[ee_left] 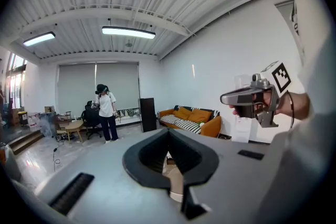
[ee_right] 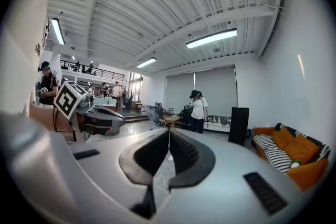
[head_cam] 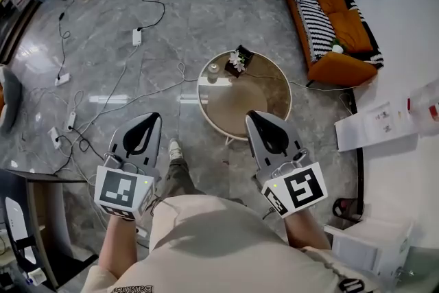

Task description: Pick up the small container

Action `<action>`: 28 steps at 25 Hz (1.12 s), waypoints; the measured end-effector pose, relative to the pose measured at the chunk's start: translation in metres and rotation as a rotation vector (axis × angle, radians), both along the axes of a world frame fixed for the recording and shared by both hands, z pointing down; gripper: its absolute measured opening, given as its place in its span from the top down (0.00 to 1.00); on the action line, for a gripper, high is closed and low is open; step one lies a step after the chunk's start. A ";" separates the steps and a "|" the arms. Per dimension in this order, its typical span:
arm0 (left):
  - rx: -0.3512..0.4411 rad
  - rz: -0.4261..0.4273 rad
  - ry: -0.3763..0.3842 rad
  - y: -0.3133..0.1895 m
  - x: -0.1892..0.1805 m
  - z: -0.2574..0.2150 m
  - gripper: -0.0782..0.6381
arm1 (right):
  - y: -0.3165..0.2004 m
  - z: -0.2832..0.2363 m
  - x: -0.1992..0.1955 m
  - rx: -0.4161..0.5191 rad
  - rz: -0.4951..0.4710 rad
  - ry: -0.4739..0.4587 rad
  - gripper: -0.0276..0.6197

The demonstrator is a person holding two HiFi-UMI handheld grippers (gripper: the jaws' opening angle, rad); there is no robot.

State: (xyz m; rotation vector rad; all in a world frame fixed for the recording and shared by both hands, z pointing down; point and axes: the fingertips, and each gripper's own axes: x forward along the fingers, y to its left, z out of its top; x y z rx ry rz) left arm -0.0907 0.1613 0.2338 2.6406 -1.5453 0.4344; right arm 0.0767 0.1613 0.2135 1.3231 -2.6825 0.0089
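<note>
Head view: I have left tongs (head_cam: 152, 116) and right tongs (head_cam: 251, 114) closed, empty, just short of the worktop (head_cam: 240, 103); container (head_cam: 214, 68) at its far rim.

left gripper (head_cam: 153, 117), right gripper (head_cam: 250, 114) side by side, jaws together, empty.

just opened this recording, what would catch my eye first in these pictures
The left gripper and right gripper, jaws together, fill the foreground of the head view. Just ahead of them stands a round table, and an orange sofa with striped cushions sits at the upper right.
</note>
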 end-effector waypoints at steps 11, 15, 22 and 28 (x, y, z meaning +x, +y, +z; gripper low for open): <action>-0.022 0.124 -0.004 -0.163 -0.064 -0.019 0.88 | -0.150 -0.020 -0.076 -0.034 0.093 0.011 0.96; -0.026 0.167 -0.003 -0.215 -0.084 -0.021 0.88 | -0.200 -0.025 -0.097 -0.032 0.143 0.016 0.96; -0.025 0.222 -0.003 -0.281 -0.102 -0.028 0.88 | -0.262 -0.030 -0.116 -0.033 0.201 0.021 0.96; -0.034 0.249 0.004 -0.315 -0.098 -0.024 0.88 | -0.292 -0.023 -0.115 -0.054 0.235 0.036 0.96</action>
